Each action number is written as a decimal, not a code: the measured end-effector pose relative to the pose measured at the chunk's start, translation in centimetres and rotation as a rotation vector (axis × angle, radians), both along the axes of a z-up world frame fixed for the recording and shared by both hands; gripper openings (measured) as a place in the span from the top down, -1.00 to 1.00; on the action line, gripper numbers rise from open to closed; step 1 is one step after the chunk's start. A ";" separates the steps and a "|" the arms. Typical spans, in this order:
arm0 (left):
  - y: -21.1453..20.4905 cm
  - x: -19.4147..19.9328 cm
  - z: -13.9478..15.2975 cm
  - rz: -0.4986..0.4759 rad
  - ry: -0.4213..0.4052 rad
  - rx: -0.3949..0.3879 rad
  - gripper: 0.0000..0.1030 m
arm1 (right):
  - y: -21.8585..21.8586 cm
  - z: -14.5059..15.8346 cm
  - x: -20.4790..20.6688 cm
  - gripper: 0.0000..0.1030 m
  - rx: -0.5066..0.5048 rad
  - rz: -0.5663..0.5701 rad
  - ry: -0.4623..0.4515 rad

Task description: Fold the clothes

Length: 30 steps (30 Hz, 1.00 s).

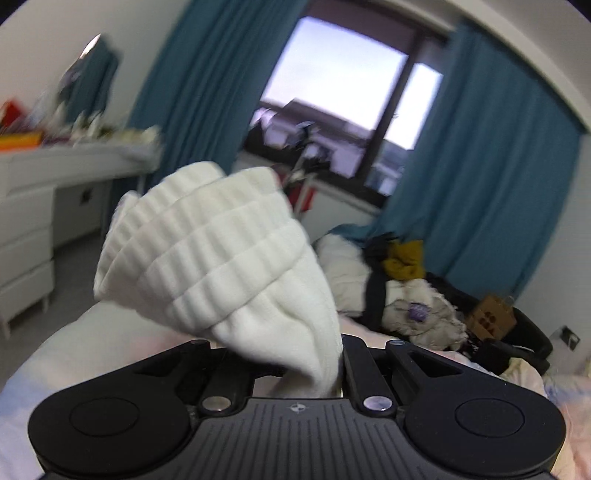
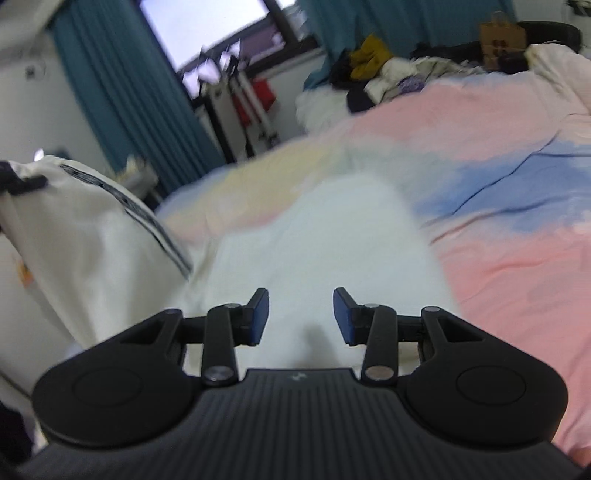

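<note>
A white ribbed garment (image 1: 221,251) hangs bunched in thick folds in the left wrist view, lifted off the bed. My left gripper (image 1: 328,369) is shut on its lower end, and the cloth hides the fingertips. In the right wrist view, my right gripper (image 2: 301,317) stands open with nothing pressed between its blue pads (image 2: 258,314). Beyond and below it, a blurred white cloth (image 2: 332,240) lies on the pink, blue and yellow bedspread (image 2: 498,240).
A heap of mixed clothes (image 1: 406,295) (image 2: 376,70) sits at the far side of the bed, with a brown paper bag (image 2: 502,33) behind it. A white fabric bag with a dark stripe (image 2: 92,240) stands on the left. White drawers (image 1: 26,229), teal curtains and a window lie beyond.
</note>
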<state>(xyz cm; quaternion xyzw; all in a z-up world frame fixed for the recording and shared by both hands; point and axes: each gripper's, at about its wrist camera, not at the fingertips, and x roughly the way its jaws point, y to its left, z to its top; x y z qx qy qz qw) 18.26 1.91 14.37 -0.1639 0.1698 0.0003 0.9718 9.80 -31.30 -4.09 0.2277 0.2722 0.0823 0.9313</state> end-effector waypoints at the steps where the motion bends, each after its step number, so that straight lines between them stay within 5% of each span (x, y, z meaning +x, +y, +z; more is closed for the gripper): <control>1: -2.3 0.2 0.1 -0.022 -0.020 0.020 0.81 | -1.2 0.4 -0.4 0.16 0.021 -0.022 -0.014; 7: -16.6 1.4 -3.6 -0.218 -0.038 0.220 0.80 | -8.0 1.4 -2.1 0.16 0.175 -0.130 -0.056; 16: -31.5 -0.2 -18.0 -0.536 0.113 0.603 0.73 | -12.7 0.0 -2.3 0.16 0.270 -0.236 -0.027; 21: -31.4 -1.9 -19.6 -0.550 0.085 0.673 0.54 | -14.0 -1.3 -1.8 0.16 0.335 -0.235 0.014; 26: -27.6 -4.2 -20.2 -0.570 0.112 0.679 -0.21 | -13.9 -1.7 -1.3 0.15 0.381 -0.200 0.043; 30: -24.0 -7.9 -20.0 -0.587 0.111 0.672 -0.44 | -14.7 -2.0 -1.5 0.15 0.437 -0.219 0.055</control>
